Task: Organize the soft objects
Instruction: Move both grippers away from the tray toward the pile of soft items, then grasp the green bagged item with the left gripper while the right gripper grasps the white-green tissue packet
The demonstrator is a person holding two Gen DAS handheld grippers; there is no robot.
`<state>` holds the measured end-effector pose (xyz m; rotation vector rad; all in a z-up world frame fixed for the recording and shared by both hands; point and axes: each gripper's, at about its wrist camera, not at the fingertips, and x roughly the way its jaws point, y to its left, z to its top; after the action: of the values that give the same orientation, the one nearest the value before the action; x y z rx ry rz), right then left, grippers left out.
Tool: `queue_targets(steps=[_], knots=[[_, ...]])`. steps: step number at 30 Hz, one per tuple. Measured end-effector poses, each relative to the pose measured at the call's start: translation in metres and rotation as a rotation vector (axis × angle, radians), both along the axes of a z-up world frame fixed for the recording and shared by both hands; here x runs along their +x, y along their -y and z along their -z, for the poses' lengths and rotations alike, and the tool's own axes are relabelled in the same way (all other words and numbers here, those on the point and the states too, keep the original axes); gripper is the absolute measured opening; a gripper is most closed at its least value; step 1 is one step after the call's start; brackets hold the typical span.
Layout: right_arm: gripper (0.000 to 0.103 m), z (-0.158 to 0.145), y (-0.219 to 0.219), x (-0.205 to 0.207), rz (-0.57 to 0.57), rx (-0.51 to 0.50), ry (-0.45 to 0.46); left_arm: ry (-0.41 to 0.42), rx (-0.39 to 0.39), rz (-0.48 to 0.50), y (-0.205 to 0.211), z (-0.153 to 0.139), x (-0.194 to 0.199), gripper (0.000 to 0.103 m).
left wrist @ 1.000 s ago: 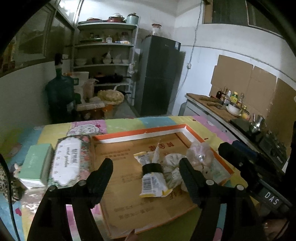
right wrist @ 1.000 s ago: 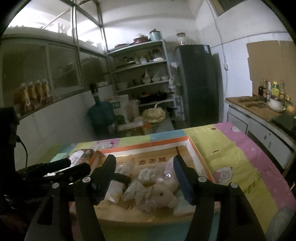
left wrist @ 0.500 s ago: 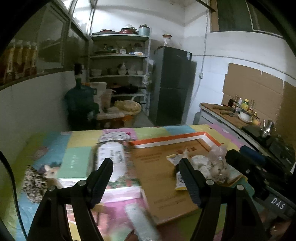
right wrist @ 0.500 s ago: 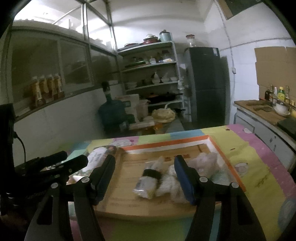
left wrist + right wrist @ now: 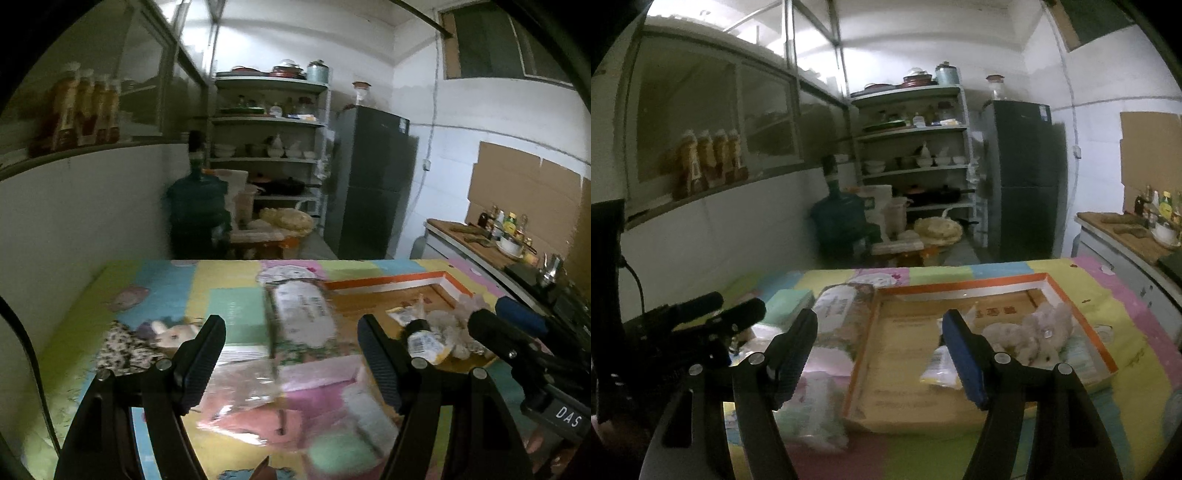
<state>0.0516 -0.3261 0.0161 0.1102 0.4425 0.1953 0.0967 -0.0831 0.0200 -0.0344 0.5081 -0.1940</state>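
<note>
Cardboard tray (image 5: 1049, 286) seen on table, plush toy (image 5: 1041, 338) lying inside at right. Left gripper (image 5: 291, 354) held wide apart, empty, above wipes pack (image 5: 304, 314). Right gripper (image 5: 879, 354) jaws opening, nothing between.

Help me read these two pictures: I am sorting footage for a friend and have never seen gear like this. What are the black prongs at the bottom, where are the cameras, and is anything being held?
No robot is here. A person holds a two-finger gripper in each hand, and a wide-angle camera on each looks forward along its fingers. One picture comes from the left gripper, the other from the right gripper; each also shows its neighbour at the edge.

Both point at a table with a colourful patchwork cover. On it lies a shallow cardboard tray with an orange rim, holding a plush toy and a yellow packet. Beside the tray lie a wipes pack, a green box and clear bagged soft items.

Nothing is held: the left gripper's jaws are open and the right's are opening, both empty.
</note>
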Motion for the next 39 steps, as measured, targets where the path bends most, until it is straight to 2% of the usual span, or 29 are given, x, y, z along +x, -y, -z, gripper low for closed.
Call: queue_targets(steps=[12, 17, 24, 26, 32, 35, 37, 39], knots=[[0.072, 0.025, -0.048, -0.011, -0.018, -0.074, -0.030, -0.026, -0.055, -0.061, -0.061, 0.016, -0.009, 0.074], [0.072, 0.042, -0.061, -0.015, -0.034, -0.090, -0.080, -0.049, -0.059, -0.072, -0.075, 0.028, -0.012, 0.074], [0.072, 0.044, -0.088, -0.028, -0.178, -0.072, -0.059, -0.081, -0.078, -0.113, -0.100, 0.045, -0.014, 0.074], [0.072, 0.050, -0.093, -0.034, -0.177, -0.092, -0.048, -0.088, -0.082, -0.115, -0.104, 0.048, -0.014, 0.074], [0.072, 0.061, -0.075, -0.035, -0.064, -0.111, -0.069, -0.107, -0.098, -0.073, -0.103, 0.057, -0.016, 0.074], [0.072, 0.068, -0.074, -0.041, -0.111, -0.114, -0.101, -0.110, -0.102, -0.037, -0.096, 0.061, -0.019, 0.074], [0.072, 0.073, -0.074, -0.049, -0.159, -0.097, -0.109, -0.107, -0.114, 0.022, -0.087, 0.063, -0.022, 0.074], [0.072, 0.080, -0.067, -0.053, -0.147, -0.066, -0.123, -0.095, -0.110, 0.123, -0.072, 0.065, -0.026, 0.074]])
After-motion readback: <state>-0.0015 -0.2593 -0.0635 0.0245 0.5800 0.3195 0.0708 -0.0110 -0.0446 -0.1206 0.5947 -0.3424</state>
